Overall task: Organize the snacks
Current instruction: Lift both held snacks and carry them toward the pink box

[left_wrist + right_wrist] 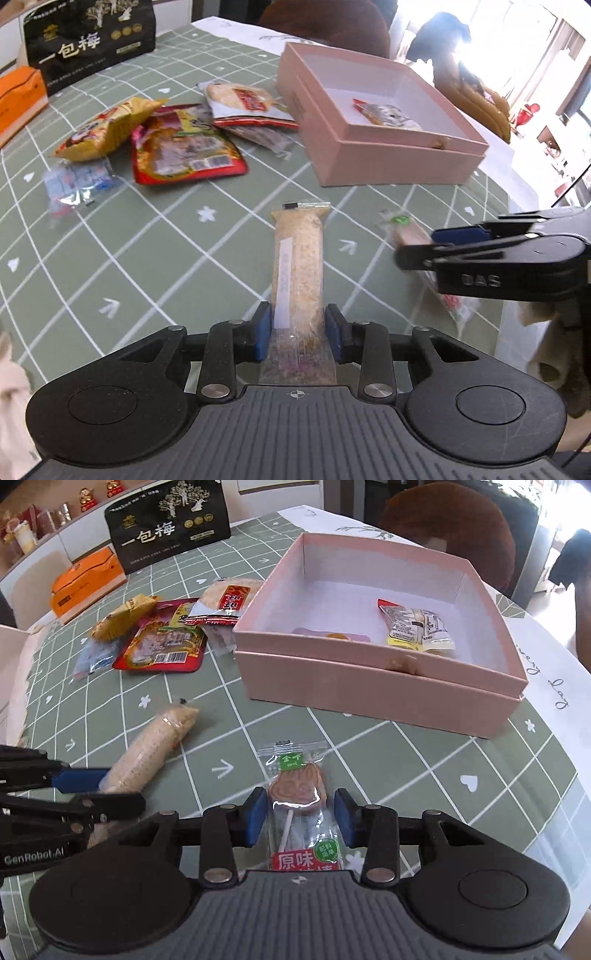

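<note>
Tilted steeply down over the near edge of the table [155,236], the left tool [298,328] has its blue pads clamped on the near end of a long beige snack bar [299,258] in clear wrap, whose far end points toward the pink box [384,162]. Just to its right, the right tool [300,821] tilts down the same way. Between its blue pads lies a wrapped lollipop [297,805], pink and flat-headed, with a white stick and a red label; the pads stand just beside the wrapper, and I cannot tell whether they press it. Beyond, toward the far right edge, the open box holds a yellow-and-white snack packet [415,627].
</note>
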Demonstrator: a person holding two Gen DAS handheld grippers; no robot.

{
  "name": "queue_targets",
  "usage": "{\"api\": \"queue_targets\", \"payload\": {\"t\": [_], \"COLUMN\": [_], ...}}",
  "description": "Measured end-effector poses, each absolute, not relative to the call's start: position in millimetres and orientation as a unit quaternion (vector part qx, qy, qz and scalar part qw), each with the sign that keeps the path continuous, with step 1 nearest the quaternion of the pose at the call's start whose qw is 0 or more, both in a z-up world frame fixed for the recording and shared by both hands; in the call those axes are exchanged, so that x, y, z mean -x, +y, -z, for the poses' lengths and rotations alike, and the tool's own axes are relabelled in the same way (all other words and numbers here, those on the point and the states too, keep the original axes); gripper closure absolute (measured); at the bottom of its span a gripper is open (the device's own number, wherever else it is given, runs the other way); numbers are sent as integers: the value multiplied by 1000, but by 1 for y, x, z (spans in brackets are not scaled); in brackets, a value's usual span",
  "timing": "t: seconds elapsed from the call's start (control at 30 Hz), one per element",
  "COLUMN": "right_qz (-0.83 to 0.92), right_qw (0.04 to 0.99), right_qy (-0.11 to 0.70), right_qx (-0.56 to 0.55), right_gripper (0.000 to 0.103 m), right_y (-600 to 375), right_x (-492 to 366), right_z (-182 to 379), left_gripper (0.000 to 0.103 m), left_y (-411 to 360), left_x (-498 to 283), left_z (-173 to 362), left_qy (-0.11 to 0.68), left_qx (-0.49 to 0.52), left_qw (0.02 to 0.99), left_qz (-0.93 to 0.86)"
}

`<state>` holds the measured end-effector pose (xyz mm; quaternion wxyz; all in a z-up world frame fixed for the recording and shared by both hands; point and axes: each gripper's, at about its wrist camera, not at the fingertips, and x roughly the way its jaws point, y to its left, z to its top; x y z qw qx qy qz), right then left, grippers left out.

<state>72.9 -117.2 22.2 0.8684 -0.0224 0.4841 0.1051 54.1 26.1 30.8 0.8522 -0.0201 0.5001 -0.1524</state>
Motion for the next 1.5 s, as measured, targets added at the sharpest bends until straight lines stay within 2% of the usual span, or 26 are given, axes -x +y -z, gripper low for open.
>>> {"api": "queue_targets", "payload": {"t": [0.2, 0.27, 0.37, 0.63, 0.7, 0.77, 0.83, 1.23, 1.4, 1.47, 1.5], "right_qz": [-89, -85, -81, -79, -86, -94, -97, -74, -82, -91, -99], "right_qw": [876, 875, 880, 883, 882, 881, 878, 873, 878, 884, 888], "right_qy": [473, 475, 467, 462, 462, 462, 466, 481, 471, 458, 448], "right_qx": [46, 39, 37, 34, 38, 43, 46, 26, -6, -23, -33], "right_gripper": [45, 35, 26, 23, 28, 47, 54, 64, 69, 74, 81], "right_y": [-116, -120, -128, -133, -132, -131, -132, -151, -166, -172, -176], "right_x": [-75, -72, -64, -56, -54, -49, -47, -25, -22, -21, -21], "right_z": [-18, -17, -13, -12, -14, -17, -19, -23, -43, -60, -73], "left_gripper": [66, 65, 65, 65, 65, 65, 64, 69, 69, 70, 70], "left_y": [7, 3, -1, -5, -7, -7, -6, -21, -25, -21, -18], "left_x": [-67, -73, -77, -66, -62, -58, -55, -32, -22, -23, -25], "left_z": [-30, -30, -28, -27, -27, -28, -29, -30, -51, -72, -86], "left_qy": [488, 488, 484, 476, 478, 479, 481, 470, 444, 419, 402], "left_qx": [2, -9, -19, -8, -12, -7, 7, 35, 58, 76, 89], "left_qw": [864, 864, 866, 873, 871, 871, 869, 871, 882, 892, 898], "left_qz": [123, 122, 125, 109, 110, 113, 115, 139, 149, 153, 156]}}
